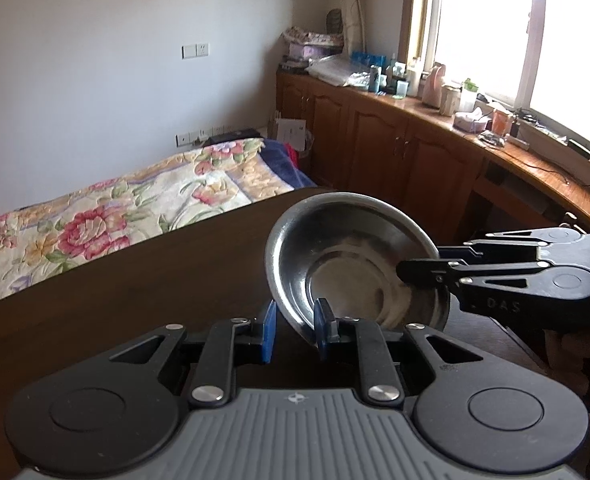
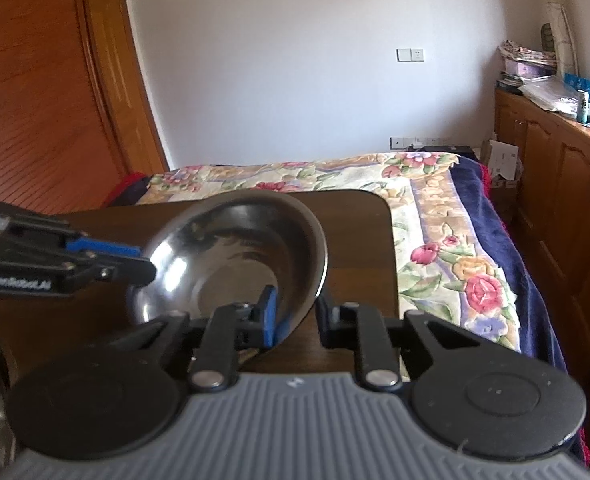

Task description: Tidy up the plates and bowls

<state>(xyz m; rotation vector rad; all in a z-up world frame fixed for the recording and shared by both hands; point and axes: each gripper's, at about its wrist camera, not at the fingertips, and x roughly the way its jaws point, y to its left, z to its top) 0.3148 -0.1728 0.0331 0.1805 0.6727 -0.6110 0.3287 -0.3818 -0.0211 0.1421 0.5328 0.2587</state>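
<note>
1. The steel bowl [image 1: 355, 264] is held tilted above the dark wooden table [image 1: 135, 280].
2. The left gripper [image 1: 295, 326] pinches its rim on one side.
3. The right gripper [image 2: 295, 314] pinches the rim on the opposite side.

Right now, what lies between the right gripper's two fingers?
The near rim of the steel bowl sits between the fingers of the right gripper, plain in the right wrist view.

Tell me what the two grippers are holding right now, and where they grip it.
Both hold one metal bowl, tilted above the table: the left gripper pinches its near rim, the right gripper the opposite rim.
</note>
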